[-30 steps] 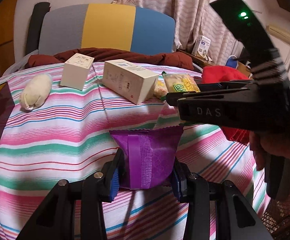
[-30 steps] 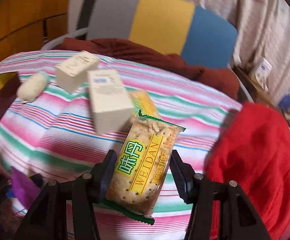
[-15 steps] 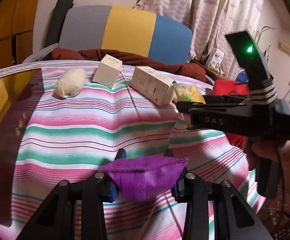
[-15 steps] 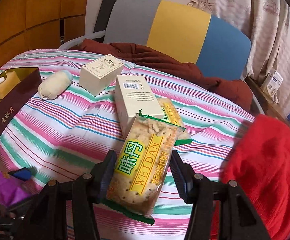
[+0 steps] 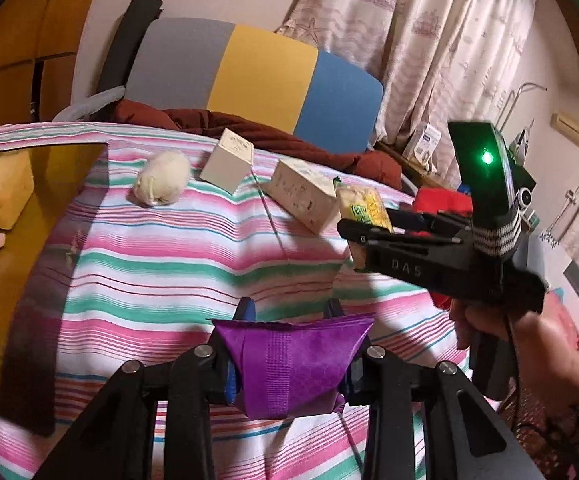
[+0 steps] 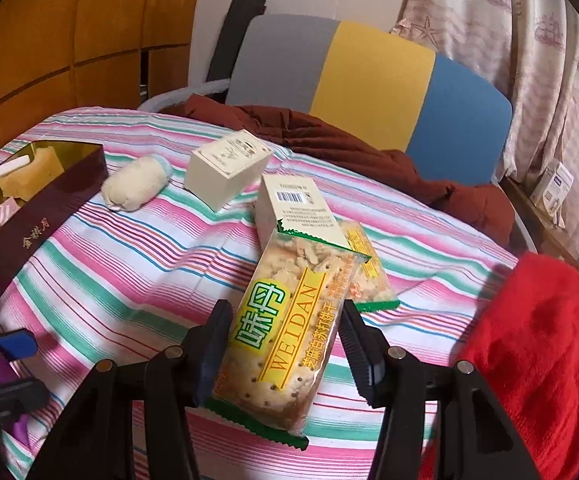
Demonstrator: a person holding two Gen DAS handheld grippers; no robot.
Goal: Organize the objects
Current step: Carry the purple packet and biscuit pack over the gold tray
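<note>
My left gripper (image 5: 289,312) is shut on a purple foil packet (image 5: 285,364), squeezed and held above the striped tablecloth (image 5: 161,264). My right gripper (image 6: 283,316) is shut on a cracker packet (image 6: 289,328) with green edges and yellow print, lifted off the cloth. In the left wrist view the right gripper (image 5: 353,236) shows at the right, a hand below it. A second cracker packet (image 6: 365,268) lies beside two cream boxes (image 6: 227,170) (image 6: 295,208) and a small cream plush (image 6: 135,186).
A dark maroon box (image 6: 37,228) with a gold lining stands open at the left and holds several items. A red cloth (image 6: 537,356) lies at the right. Behind the table stands a grey, yellow and blue chair (image 6: 353,80) with a brown garment (image 6: 329,136).
The left gripper has lifted the purple packet and swung left, bringing the maroon box into its view. The packet is squeezed tighter. The right gripper's view shifted slightly, its cracker packet still held.
</note>
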